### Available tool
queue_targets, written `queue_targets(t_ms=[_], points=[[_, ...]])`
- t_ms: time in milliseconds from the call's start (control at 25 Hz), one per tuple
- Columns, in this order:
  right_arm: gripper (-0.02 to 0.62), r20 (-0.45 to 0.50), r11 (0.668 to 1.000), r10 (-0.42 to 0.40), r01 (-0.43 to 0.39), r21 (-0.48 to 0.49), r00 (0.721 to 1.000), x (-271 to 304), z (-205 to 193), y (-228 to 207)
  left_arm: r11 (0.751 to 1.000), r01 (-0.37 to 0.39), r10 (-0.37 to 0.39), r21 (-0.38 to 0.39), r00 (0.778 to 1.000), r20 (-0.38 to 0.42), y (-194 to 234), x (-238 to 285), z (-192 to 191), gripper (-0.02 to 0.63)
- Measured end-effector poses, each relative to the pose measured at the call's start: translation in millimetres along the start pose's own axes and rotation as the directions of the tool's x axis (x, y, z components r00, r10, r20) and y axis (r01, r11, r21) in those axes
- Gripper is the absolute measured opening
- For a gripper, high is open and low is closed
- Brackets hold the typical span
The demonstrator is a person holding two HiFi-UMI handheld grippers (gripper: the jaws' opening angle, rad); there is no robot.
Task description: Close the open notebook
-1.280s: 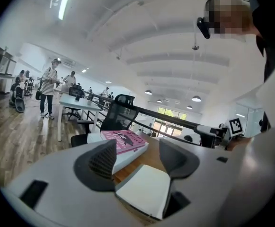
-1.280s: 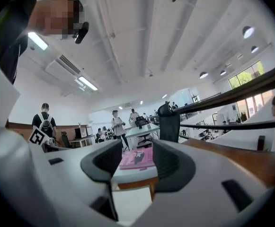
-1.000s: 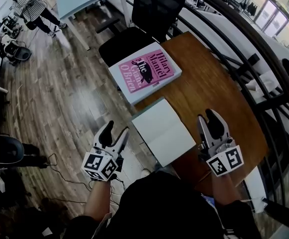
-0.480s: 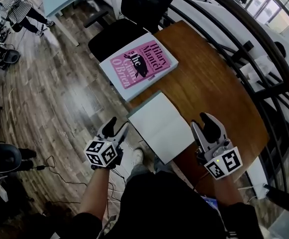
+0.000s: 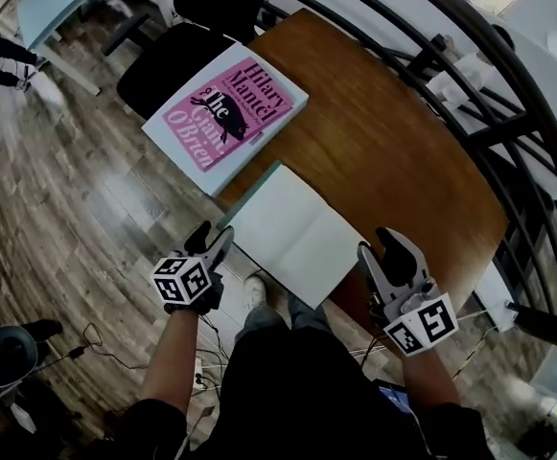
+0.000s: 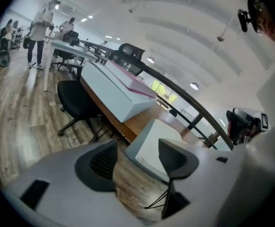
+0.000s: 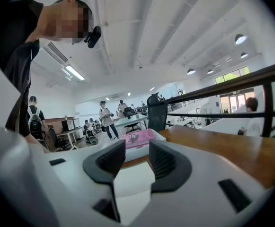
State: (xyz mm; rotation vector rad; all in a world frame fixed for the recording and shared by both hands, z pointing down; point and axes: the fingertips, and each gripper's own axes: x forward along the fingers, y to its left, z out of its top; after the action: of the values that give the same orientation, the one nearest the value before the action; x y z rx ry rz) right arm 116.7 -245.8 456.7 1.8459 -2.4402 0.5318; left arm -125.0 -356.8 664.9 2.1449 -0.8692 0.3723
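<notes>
While the left gripper (image 5: 216,238) is hovering over the floor by the table's edge, its jaws are standing wide with nothing between them. Just beside it, the open notebook (image 5: 292,230) is lying flat on the wooden table (image 5: 383,151), near a pink book (image 5: 225,111). At the notebook's right edge, the right gripper (image 5: 382,247) is holding its jaws narrowly apart, gripping nothing.

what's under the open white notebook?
The brown wooden table carries the open white notebook, whose near-left edge overhangs the wood-plank floor. Whatever lies directly beneath its pages is covered.
</notes>
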Motion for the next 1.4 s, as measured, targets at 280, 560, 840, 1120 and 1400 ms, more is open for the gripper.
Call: queue_targets(t_ms=[280, 560, 840, 1120, 1400], points=[[0.146, 0.003, 0.992, -0.114, 0.113, 0.049, 0.994, -21, -16, -7, 0.996, 0.069, -0.071, -0.050, 0.997, -0.043, 4, 28, -12, 0.249], [0.143, 0.021, 0.980, -0.184, 0.182, 0.077, 0.983, -35, -20, -3, 0.948, 0.206, -0.217, -0.245, 0.976, -0.019, -4, 33, -11, 0.136], [0.137, 0.053, 0.971, -0.231, 0.227, 0.071, 0.972, -50, -20, 17, 0.965, 0.242, -0.243, -0.105, 0.970, 0.000, -22, 22, 6, 0.052], [0.132, 0.099, 0.966, -0.256, 0.252, 0.056, 0.962, -71, -9, 45, 0.962, 0.256, -0.259, 0.091, 0.966, 0.022, -62, -4, 27, 0.048], [0.130, 0.135, 0.960, -0.280, 0.276, 0.044, 0.950, -105, -6, 58, 0.930, 0.252, -0.274, 0.268, 0.961, 0.047, -113, -28, 32, 0.048]])
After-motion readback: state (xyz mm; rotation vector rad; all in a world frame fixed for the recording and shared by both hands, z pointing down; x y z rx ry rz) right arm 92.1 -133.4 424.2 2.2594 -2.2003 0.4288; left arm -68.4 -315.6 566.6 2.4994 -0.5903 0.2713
